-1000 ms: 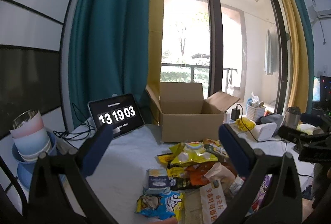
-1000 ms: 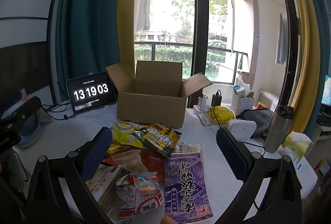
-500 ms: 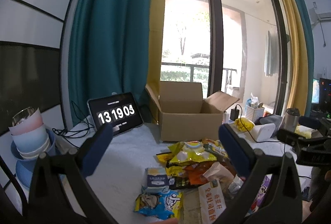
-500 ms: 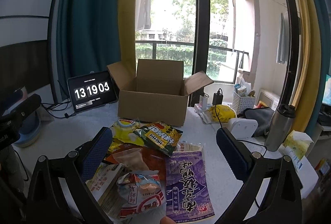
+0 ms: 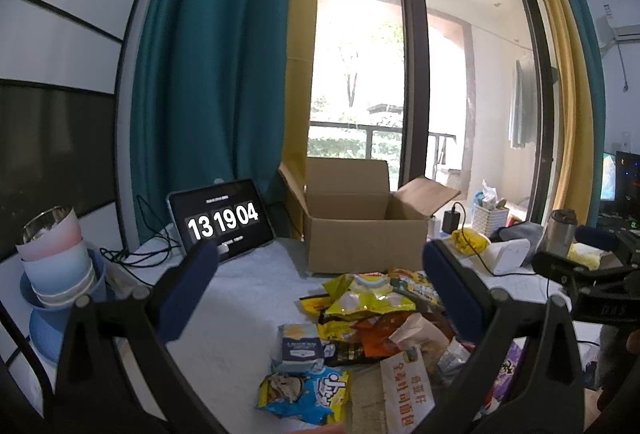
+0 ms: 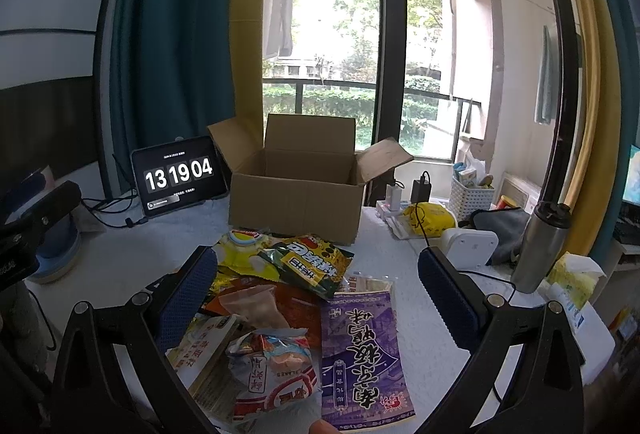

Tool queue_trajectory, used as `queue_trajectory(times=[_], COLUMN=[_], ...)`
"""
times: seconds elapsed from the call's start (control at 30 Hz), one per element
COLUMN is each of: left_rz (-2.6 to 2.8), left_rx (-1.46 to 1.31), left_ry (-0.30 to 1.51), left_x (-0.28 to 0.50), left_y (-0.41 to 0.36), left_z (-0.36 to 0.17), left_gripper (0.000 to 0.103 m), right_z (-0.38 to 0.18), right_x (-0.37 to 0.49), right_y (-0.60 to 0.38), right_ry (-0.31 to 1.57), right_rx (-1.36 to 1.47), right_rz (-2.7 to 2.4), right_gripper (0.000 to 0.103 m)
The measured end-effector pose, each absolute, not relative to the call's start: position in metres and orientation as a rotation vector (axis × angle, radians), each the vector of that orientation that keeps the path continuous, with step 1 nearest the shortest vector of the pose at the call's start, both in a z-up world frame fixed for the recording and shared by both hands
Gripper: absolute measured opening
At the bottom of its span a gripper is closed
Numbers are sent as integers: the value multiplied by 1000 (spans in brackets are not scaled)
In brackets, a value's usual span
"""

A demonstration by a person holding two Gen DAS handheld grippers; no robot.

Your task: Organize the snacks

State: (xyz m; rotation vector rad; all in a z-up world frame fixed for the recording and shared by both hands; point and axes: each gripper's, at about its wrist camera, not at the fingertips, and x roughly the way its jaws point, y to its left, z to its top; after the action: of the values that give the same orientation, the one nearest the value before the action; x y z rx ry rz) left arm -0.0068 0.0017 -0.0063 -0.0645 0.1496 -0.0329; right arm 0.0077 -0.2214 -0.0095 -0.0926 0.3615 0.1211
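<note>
On the table (image 6: 420, 266): snacks (image 6: 304, 294) unsorted, box (image 6: 298, 201) seemingly empty, left gripper (image 5: 320, 292) and right gripper (image 6: 318, 292) spread wide, nothing held.

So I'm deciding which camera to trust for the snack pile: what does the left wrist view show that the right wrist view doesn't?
Only the left wrist view shows the blue and yellow snack bag, the small blue-grey packet and the stacked cups. Only the right wrist view shows the whole purple packet and the red and white snack bag. Both show the open cardboard box, the tablet clock and the steel tumbler. Both grippers are open and empty.
</note>
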Motion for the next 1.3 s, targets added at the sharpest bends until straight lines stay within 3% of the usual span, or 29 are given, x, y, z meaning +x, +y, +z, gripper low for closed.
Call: queue_trajectory(times=[0.9, 1.3], left_rz=[-24, -34], left_rx=[-71, -18], left_ry=[170, 397], left_x=[-2, 32], left_y=[7, 9], left_z=[-9, -68], left_gripper=[103, 103], right_z=[-11, -53], right_x=[12, 33], right_y=[-218, -206], right_ry=[383, 503], right_rx=[-96, -85], right_rz=[129, 190], right_gripper=[103, 103])
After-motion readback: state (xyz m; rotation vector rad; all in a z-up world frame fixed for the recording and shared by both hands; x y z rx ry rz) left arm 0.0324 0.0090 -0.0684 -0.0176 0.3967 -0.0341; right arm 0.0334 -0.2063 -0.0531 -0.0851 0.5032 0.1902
